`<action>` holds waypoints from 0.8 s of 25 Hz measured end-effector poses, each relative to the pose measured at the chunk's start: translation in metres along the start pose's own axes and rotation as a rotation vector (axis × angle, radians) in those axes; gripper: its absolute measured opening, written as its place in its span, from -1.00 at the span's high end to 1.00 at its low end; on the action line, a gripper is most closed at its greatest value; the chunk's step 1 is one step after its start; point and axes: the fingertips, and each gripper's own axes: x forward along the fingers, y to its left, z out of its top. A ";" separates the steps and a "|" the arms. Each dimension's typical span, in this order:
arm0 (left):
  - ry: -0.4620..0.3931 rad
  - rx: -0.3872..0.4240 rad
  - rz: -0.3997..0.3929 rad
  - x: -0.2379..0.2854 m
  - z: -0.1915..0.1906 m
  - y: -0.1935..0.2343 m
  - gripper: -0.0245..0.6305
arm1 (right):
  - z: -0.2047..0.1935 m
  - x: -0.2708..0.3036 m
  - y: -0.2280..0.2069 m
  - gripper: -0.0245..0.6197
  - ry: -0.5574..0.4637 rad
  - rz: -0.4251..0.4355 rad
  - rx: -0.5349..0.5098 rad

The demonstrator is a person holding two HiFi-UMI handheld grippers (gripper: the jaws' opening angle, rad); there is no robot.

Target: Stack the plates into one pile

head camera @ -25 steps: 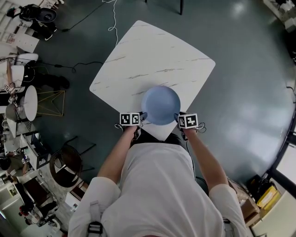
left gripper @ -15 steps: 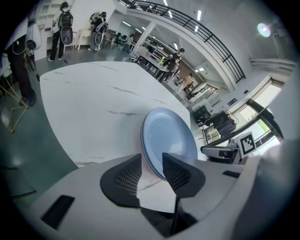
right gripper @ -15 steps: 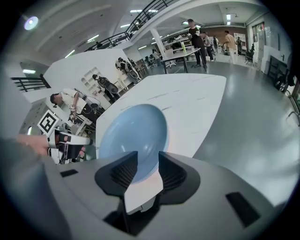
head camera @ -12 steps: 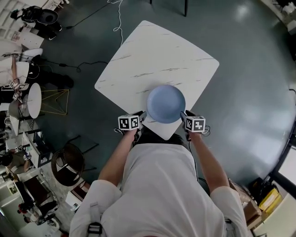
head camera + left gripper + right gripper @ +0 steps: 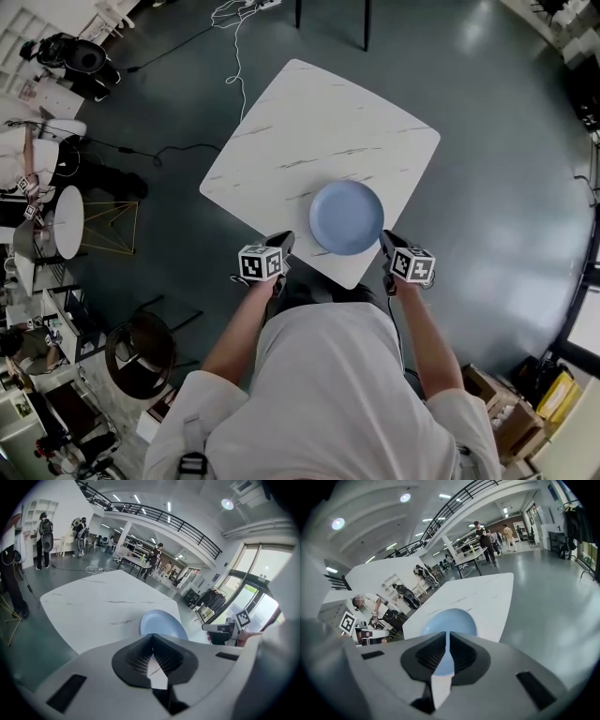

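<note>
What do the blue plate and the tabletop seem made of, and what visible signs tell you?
Blue plate: likely glazed ceramic or plastic; even colour, soft sheen. Tabletop: marble or marble-look laminate; white, thin dark veins, smooth.

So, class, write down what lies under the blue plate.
The blue plate rests on the white marble table, near one corner. Whether more plates lie beneath it is hidden by its own face.

The plate (image 5: pixel 346 217) is looking light blue. The surface (image 5: pixel 309 122) is showing white with grey streaks. The left tool (image 5: pixel 283 240) and right tool (image 5: pixel 383 238) are wearing black-and-white squares.
</note>
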 end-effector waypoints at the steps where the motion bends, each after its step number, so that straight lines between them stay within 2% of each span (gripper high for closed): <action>1: -0.004 -0.003 -0.009 -0.006 -0.001 0.002 0.88 | -0.001 -0.005 0.005 0.79 -0.015 -0.010 0.001; 3: -0.006 0.001 -0.028 -0.019 -0.003 0.006 0.89 | -0.003 -0.013 0.015 0.79 -0.041 -0.031 0.004; 5: -0.002 0.038 -0.039 -0.030 -0.006 0.010 0.89 | -0.003 -0.022 0.025 0.79 -0.069 -0.055 0.000; 10: 0.026 0.331 -0.018 -0.056 -0.020 0.008 0.89 | -0.015 -0.050 0.053 0.79 -0.116 -0.133 -0.110; 15: -0.012 0.378 -0.105 -0.088 -0.024 -0.012 0.88 | -0.032 -0.087 0.089 0.79 -0.170 -0.158 -0.173; 18: -0.051 0.442 -0.127 -0.108 -0.022 -0.026 0.89 | -0.036 -0.111 0.106 0.79 -0.210 -0.167 -0.206; 20: -0.071 0.457 -0.150 -0.122 -0.020 -0.034 0.88 | -0.037 -0.128 0.119 0.79 -0.252 -0.172 -0.235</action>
